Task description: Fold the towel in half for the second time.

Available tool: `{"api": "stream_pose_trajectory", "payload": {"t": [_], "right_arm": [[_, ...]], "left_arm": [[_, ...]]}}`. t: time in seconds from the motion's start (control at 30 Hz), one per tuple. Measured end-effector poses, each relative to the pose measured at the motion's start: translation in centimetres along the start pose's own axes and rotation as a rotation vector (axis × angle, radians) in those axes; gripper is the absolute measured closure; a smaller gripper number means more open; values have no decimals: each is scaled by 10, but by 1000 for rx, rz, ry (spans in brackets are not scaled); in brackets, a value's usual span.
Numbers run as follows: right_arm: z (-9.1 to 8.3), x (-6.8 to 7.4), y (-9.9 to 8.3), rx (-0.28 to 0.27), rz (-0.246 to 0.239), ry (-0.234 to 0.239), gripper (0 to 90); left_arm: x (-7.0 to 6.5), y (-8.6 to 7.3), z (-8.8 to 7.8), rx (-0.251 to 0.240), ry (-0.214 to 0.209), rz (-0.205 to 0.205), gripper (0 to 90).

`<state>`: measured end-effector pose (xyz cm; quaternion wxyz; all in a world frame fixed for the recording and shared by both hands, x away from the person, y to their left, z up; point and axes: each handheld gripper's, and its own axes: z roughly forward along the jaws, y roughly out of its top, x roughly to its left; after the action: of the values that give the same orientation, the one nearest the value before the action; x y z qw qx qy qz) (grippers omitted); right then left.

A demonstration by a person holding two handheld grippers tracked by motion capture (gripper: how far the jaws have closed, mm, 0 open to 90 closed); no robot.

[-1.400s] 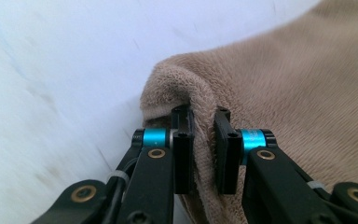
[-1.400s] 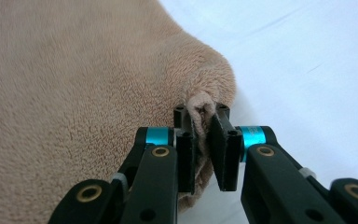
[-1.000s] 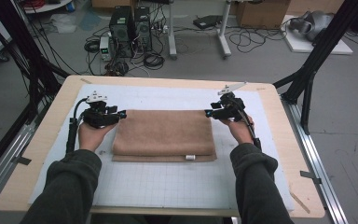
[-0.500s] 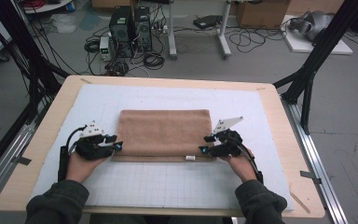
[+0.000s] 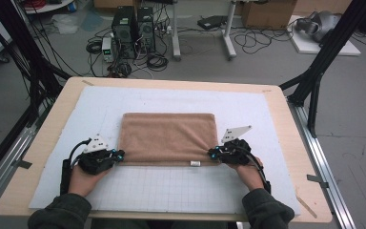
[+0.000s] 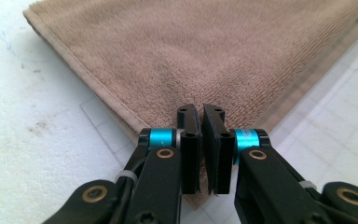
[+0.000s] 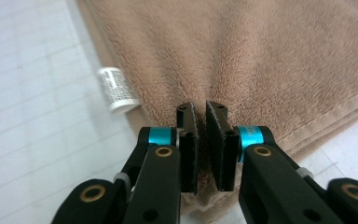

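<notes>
Two grippers clamped on the brown towel (image 5: 167,138), one at each near corner. Left gripper (image 5: 117,155) pinches the towel's near-left corner, right gripper (image 5: 213,153) its near-right corner; both sets of jaws have just been closing, with cloth bunched between the pads. Towel lies folded and flat mid-table on the white grid mat (image 5: 181,191). White care label (image 7: 116,89) sticks out of the towel's near edge just beside the right gripper; print unreadable. Corner tips hidden behind the jaws.

towel (image 5: 167,137) on mat (image 5: 248,102), label (image 5: 195,163) at its near edge, computers (image 5: 133,24) behind table (image 5: 286,119)
</notes>
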<state>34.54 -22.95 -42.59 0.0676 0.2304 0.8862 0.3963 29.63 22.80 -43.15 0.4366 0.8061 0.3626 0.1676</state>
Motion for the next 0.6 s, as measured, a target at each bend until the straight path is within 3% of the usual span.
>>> {"api": "stream_pose_trajectory", "payload": {"t": [0.17, 0.3, 0.4, 0.6], "right_arm": [[-8, 4, 1, -26, -1, 18, 820], [3, 6, -7, 30, 14, 35, 793], [5, 6, -12, 2, 27, 35, 776], [1, 6, -12, -32, 61, 29, 603]], "left_arm": [[0, -2, -6, -4, -13, 2, 851], [-1, -12, 0, 29, -23, -3, 850], [1, -14, 0, 17, -26, -24, 830], [2, -13, -5, 6, -8, -34, 629]]}}
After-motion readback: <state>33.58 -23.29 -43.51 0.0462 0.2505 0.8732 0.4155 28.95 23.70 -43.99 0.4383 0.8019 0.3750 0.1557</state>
